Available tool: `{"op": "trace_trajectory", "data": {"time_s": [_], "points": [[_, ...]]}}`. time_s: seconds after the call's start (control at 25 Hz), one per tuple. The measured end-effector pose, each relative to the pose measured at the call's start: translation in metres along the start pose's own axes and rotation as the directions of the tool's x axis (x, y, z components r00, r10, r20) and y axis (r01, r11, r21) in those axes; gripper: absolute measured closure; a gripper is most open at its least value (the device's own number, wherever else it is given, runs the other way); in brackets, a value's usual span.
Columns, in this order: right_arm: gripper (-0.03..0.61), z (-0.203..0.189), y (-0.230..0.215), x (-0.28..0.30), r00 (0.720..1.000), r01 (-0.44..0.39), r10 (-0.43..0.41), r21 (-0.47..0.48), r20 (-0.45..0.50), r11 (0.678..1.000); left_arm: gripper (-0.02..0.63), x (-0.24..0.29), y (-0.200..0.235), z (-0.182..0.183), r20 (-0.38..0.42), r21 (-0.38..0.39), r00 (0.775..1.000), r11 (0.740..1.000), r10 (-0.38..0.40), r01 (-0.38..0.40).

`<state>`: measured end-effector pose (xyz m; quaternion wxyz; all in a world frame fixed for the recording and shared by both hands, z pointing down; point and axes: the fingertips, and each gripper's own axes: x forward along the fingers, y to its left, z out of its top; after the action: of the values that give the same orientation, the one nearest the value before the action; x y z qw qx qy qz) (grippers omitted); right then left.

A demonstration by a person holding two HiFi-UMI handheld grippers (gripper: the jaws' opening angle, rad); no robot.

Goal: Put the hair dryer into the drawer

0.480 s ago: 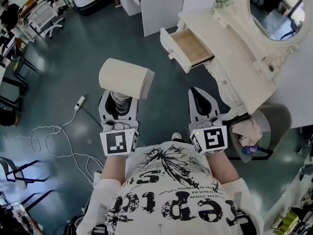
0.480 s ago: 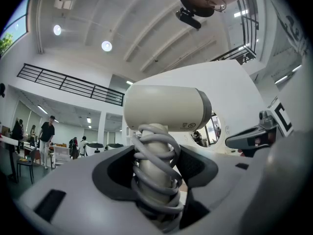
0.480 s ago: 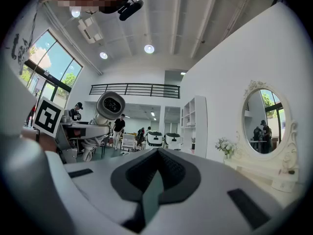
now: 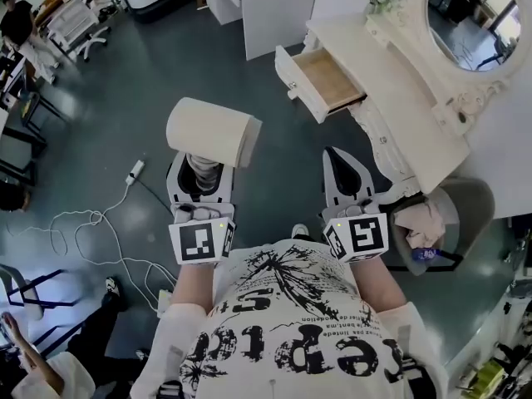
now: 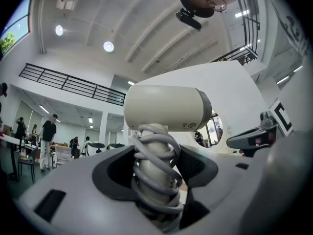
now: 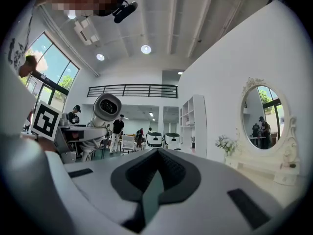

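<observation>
The cream hair dryer [image 4: 212, 131] stands upright, its grey cord coiled round the handle, and my left gripper [image 4: 199, 166] is shut on that handle. Seen in the left gripper view, the hair dryer [image 5: 166, 106] rises between the pads of the left gripper [image 5: 156, 165]. The wooden drawer [image 4: 320, 81] of the white dressing table [image 4: 399, 98] stands pulled out, ahead and to the right of the dryer. My right gripper [image 4: 342, 160] is shut with nothing in it, just before the table's edge. In its own view the right gripper [image 6: 154, 173] shows only a thin slit between its jaws, with the hair dryer [image 6: 105, 106] at left.
An oval mirror [image 4: 470, 11] tops the dressing table. A power strip [image 4: 135, 171] and white cable lie on the floor at left. A grey bin [image 4: 465, 214] with cloth in it stands at right. A white cabinet [image 4: 274, 7] stands beyond the drawer.
Both grippers and the hair dryer have kept their places. A person's hand and sleeve have come into the lower left corner of the head view.
</observation>
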<state>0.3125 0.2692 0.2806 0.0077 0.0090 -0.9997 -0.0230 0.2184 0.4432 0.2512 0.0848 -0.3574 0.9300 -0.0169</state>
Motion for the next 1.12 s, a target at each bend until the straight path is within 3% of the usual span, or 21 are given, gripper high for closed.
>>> {"op": "trace_trajectory", "data": {"time_s": [0.56, 0.8, 1.12], "points": [[0.561, -0.027, -0.008, 0.051, 0.999, 0.003, -0.002, 0.020, -0.045, 1.000, 0.357, 0.031, 0.031, -0.032, -0.039, -0.003, 0.999, 1.000, 0.024, -0.024], [0.561, -0.032, -0.047, 0.114, 0.999, -0.025, 0.026, 0.039, -0.029, 0.999, 0.357, 0.099, 0.037, -0.043, -0.039, 0.016, 0.999, 0.999, 0.034, -0.033], [0.561, -0.022, -0.131, 0.217, 1.000, -0.031, 0.031, 0.036, -0.003, 0.999, 0.357, 0.230, 0.037, -0.049, -0.006, 0.030, 1.000, 0.999, 0.023, -0.023]]}}
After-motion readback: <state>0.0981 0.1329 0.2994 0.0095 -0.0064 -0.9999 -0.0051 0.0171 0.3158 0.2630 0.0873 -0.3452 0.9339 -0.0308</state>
